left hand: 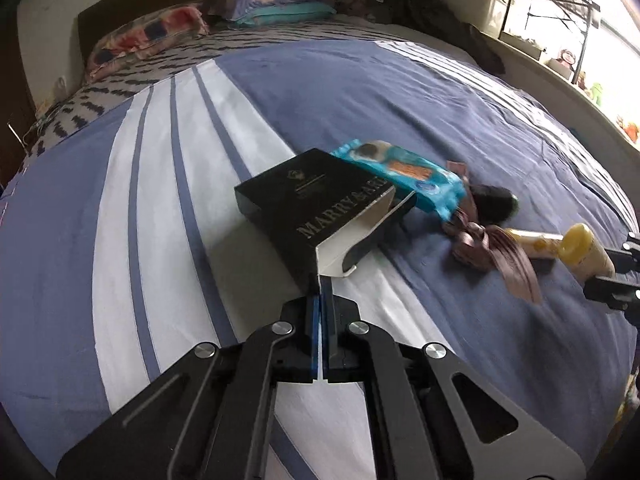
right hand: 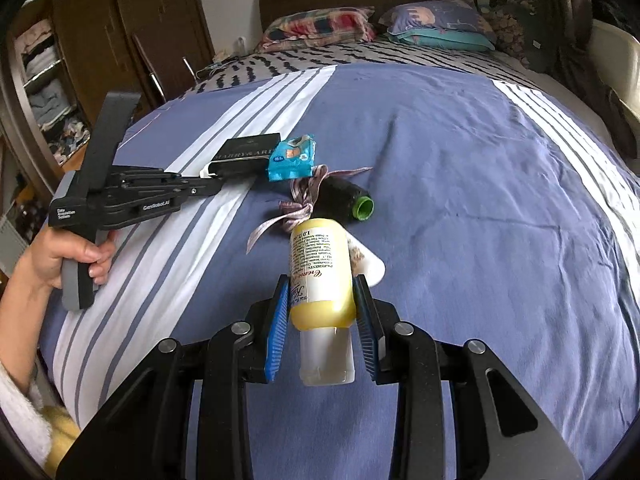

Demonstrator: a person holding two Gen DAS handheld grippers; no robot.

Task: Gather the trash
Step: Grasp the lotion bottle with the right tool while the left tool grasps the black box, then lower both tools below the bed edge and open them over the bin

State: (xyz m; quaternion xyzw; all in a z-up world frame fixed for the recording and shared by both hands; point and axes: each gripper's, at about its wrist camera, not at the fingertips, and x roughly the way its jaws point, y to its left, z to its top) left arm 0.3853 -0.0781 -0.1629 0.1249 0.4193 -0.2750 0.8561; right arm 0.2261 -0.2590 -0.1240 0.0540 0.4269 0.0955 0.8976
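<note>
My left gripper [left hand: 320,292] is shut on the white end flap of a black box [left hand: 316,204] that lies on the bed; it also shows in the right wrist view [right hand: 248,152]. A blue wrapper [left hand: 404,172] leans on the box. Beside it lie a brown ribbon [left hand: 492,248], a dark spool with a green end [right hand: 352,200] and a cream tube [right hand: 366,262]. My right gripper [right hand: 322,292] is closed around a yellow bottle [right hand: 320,276], its clear cap toward the camera.
The blue and white striped bedspread [right hand: 460,160] covers the bed. Pillows [right hand: 320,26] lie at the headboard. A wooden wardrobe [right hand: 120,32] with shelves stands left of the bed. A window ledge with a metal rack [left hand: 552,12] runs along the right side.
</note>
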